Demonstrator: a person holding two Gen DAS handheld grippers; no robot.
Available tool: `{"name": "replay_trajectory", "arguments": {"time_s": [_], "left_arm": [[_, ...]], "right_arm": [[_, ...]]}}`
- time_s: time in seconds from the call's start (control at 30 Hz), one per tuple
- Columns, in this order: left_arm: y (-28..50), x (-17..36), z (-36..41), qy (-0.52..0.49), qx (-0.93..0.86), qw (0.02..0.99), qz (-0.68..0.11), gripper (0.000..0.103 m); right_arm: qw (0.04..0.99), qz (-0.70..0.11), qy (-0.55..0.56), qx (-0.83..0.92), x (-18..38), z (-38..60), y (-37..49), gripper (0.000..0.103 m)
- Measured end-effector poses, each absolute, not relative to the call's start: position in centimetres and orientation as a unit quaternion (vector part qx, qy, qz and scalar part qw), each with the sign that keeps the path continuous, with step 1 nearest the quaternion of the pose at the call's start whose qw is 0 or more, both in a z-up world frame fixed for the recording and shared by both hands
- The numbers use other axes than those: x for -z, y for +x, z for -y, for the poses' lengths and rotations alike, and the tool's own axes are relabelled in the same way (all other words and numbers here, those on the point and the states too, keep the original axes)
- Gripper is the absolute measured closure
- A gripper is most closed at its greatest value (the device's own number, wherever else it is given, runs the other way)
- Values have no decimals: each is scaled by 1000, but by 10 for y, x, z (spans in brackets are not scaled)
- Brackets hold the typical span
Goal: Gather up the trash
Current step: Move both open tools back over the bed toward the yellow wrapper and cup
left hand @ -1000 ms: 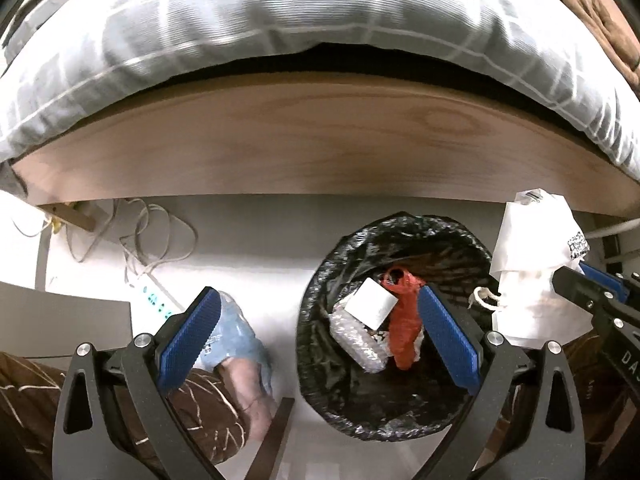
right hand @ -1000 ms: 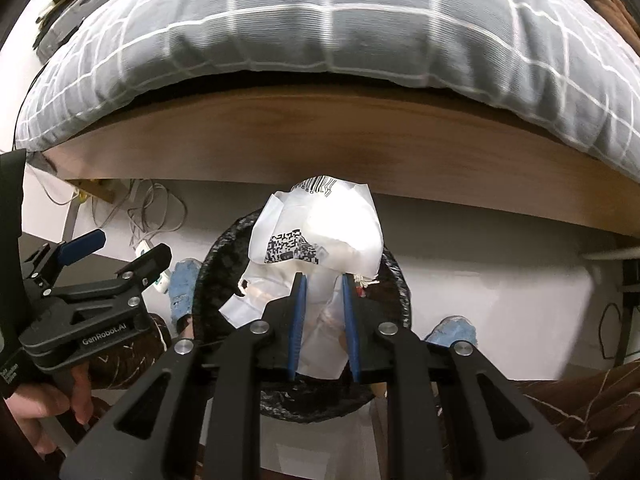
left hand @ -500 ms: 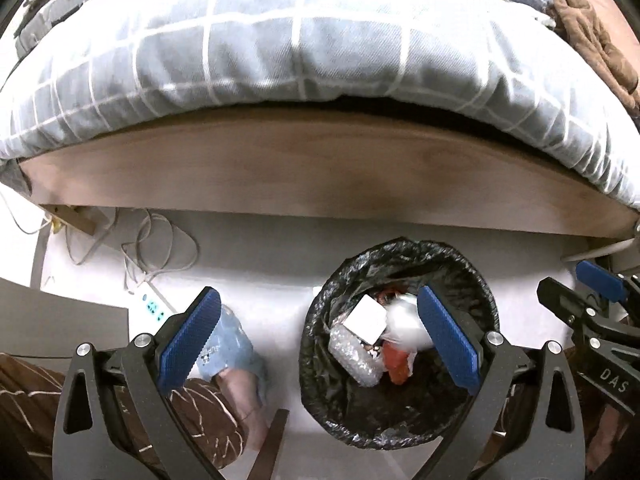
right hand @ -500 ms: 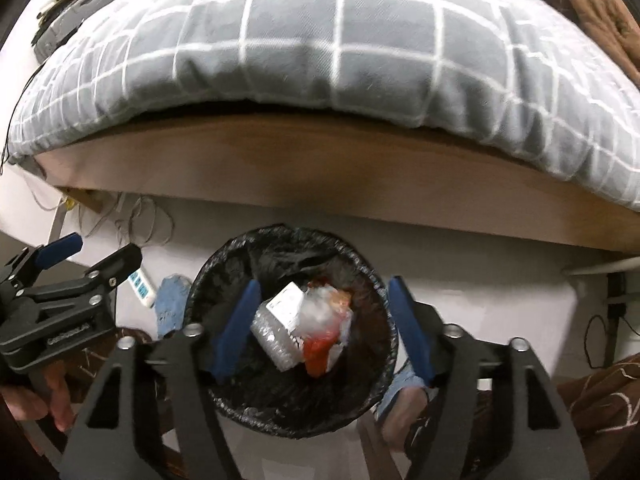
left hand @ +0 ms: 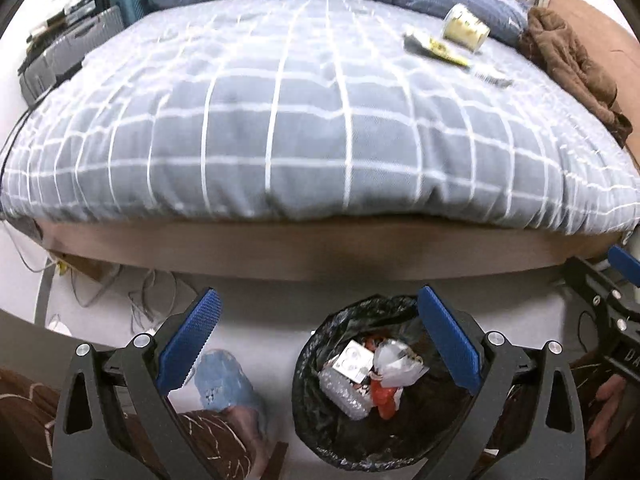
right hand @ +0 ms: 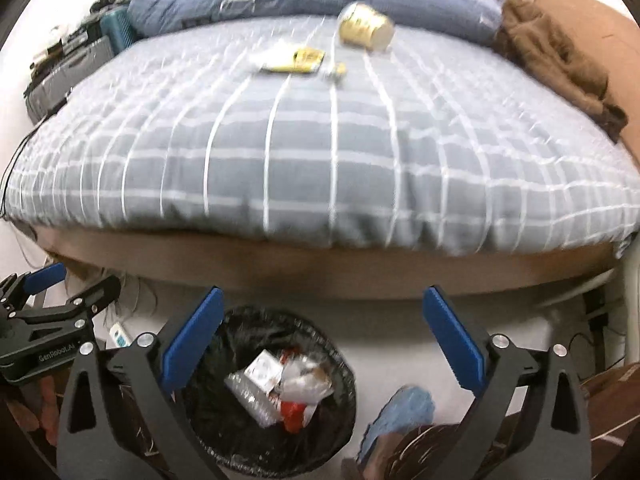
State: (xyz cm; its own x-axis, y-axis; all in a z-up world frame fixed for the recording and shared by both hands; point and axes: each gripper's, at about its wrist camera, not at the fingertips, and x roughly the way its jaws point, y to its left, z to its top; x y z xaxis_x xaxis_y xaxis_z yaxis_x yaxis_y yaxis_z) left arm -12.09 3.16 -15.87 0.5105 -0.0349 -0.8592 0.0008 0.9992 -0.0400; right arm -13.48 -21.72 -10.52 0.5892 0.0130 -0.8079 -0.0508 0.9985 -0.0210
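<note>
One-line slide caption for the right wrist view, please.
Open right gripper above black-lined trash bin; yellow paper cup and yellow wrapper on grey checked duvet.

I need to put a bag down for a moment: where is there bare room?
The near half of the checked duvet is bare; wrappers and cup crowd its far end. Floor between bin and bed frame is free.

1. Your left gripper (left hand: 316,344) and right gripper (right hand: 322,340): matt black plastic arms, ridged blue pads, shiny metal screws.
2. Bin liner (left hand: 320,420): thin, glossy, crinkled black plastic.
3. White bag (left hand: 396,364) in the bin: glossy, crumpled film, beside bubble wrap (left hand: 344,394).
4. Duvet (left hand: 300,120): soft matt grey checked cloth.
5. Bed frame (left hand: 320,252): smooth, satin brown wood.
6. Cup (right hand: 365,27) on your bed: glossy, gold-coloured.
</note>
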Motion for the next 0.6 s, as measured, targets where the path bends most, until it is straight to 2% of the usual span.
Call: {"name": "replay_trajectory", "arguments": {"time_s": [0.37, 0.6], "left_arm": [[-99, 105, -15, -16, 20, 897, -441, 6], [-71, 90, 1, -15, 28, 903, -428, 6]], "right_arm": [[928, -371, -26, 11, 56, 234, -117, 7], [933, -358, -3, 22, 44, 255, -86, 8]]}}
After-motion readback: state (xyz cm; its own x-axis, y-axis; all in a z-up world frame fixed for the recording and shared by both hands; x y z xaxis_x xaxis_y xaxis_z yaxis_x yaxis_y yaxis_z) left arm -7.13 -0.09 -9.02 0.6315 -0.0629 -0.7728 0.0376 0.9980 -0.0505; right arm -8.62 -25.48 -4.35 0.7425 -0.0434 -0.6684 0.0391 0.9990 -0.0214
